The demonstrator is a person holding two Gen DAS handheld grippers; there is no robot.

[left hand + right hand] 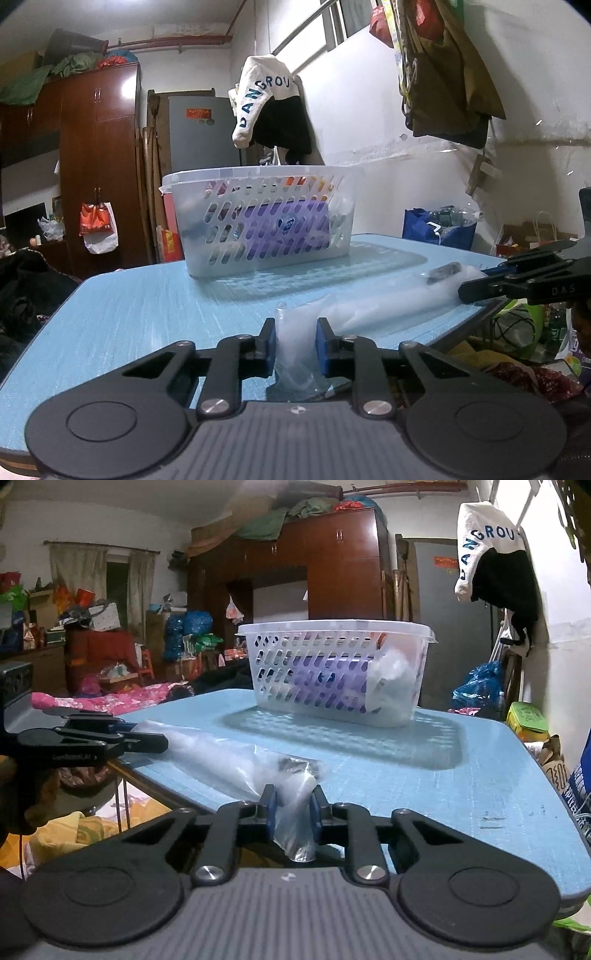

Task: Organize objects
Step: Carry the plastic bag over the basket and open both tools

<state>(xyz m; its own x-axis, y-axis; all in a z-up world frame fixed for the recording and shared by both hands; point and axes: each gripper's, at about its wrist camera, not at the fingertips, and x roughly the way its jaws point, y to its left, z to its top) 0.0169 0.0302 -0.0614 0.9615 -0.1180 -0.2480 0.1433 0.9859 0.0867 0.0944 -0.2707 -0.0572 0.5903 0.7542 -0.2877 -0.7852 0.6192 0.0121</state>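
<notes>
- A clear plastic bag (388, 299) is stretched low over the blue bench (147, 314), its 2 ends held by the 2 tongs.
- The left tongs (295, 345) are clenched on 1 bunched end of the bag; the film is seen pinched between the blue pads (323, 350).
- The right tongs (291, 805) are clenched on the other bunched end, with crumpled film pressed between both pads (270, 814).
- In the left view the right tongs (480, 286) are seen at the bench's right edge, touching the far end of the bag.
- In the right view the left tongs (147, 740) are seen at the bench's left edge, likewise at the bag (229, 764).
- A small dark thing (295, 766) is seen inside the bag near the right tongs (its kind cannot be told); in the left view it shows at the far end (443, 272).
- A white slotted basket (258, 221) stands on the bench behind the bag, well apart from it.
- A purple pack (288, 221) lies inside the basket (332, 668), with crumpled white plastic (391, 679) beside it at 1 end.
</notes>
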